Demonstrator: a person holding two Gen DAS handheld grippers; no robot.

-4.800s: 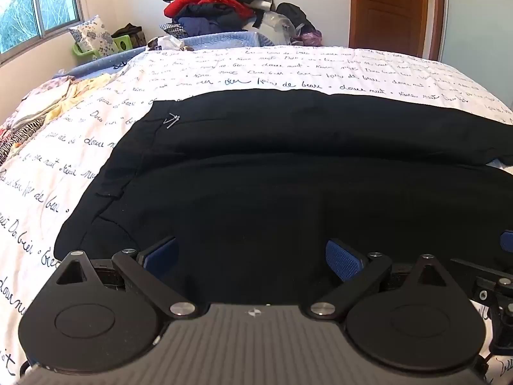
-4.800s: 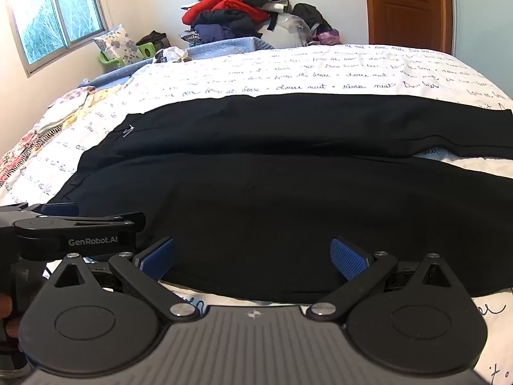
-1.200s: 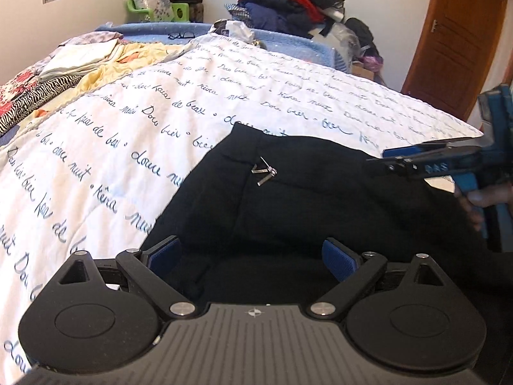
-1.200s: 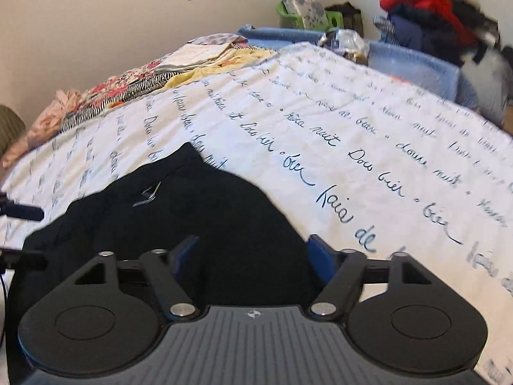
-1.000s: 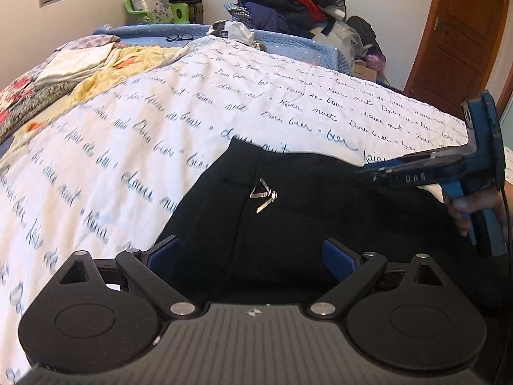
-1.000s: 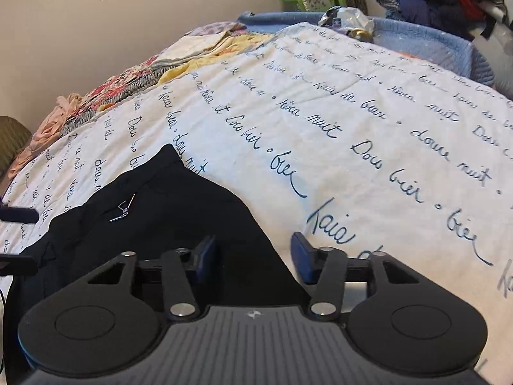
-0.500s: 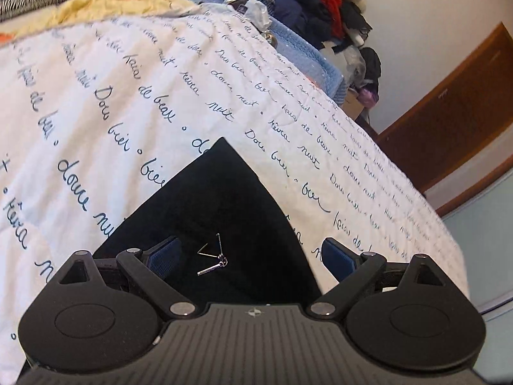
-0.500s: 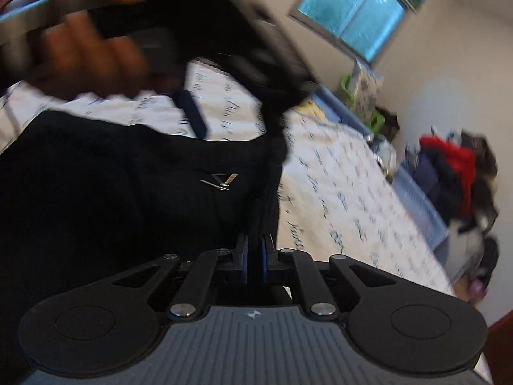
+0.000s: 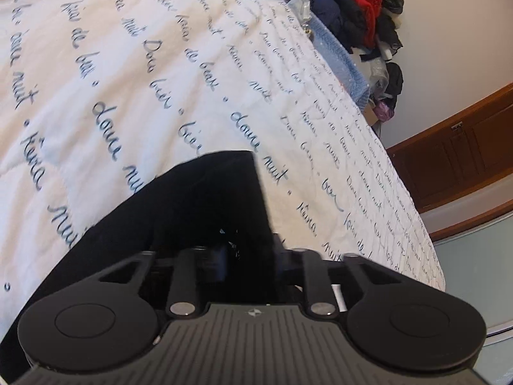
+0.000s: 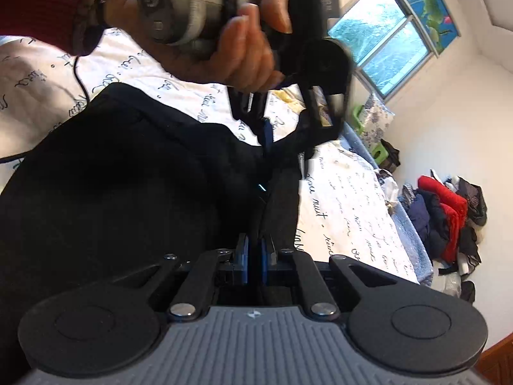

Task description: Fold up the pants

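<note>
Your right gripper (image 10: 255, 253) has its blue pads pressed nearly together on a band of the black pants (image 10: 128, 186), and your left gripper (image 10: 272, 141), seen across from it with your left hand (image 10: 211, 29) on the handle, pinches the same edge further along. In the left wrist view the left gripper's (image 9: 247, 256) fingers are drawn in with dark cloth bunched between them, though blur hides the pads themselves. The pants hang partly lifted at that held edge, the rest lying on the white bedspread (image 9: 128, 64) with its blue script. The risk, as I judge it, is in the lift: both grips sit close together on a narrow strip, so the heavy unsupported cloth may sag, twist, or pull free of one pair of pads if you swing quickly. If the two grippers drift apart unevenly, the fold line will likely skew and the legs will land misaligned.
</note>
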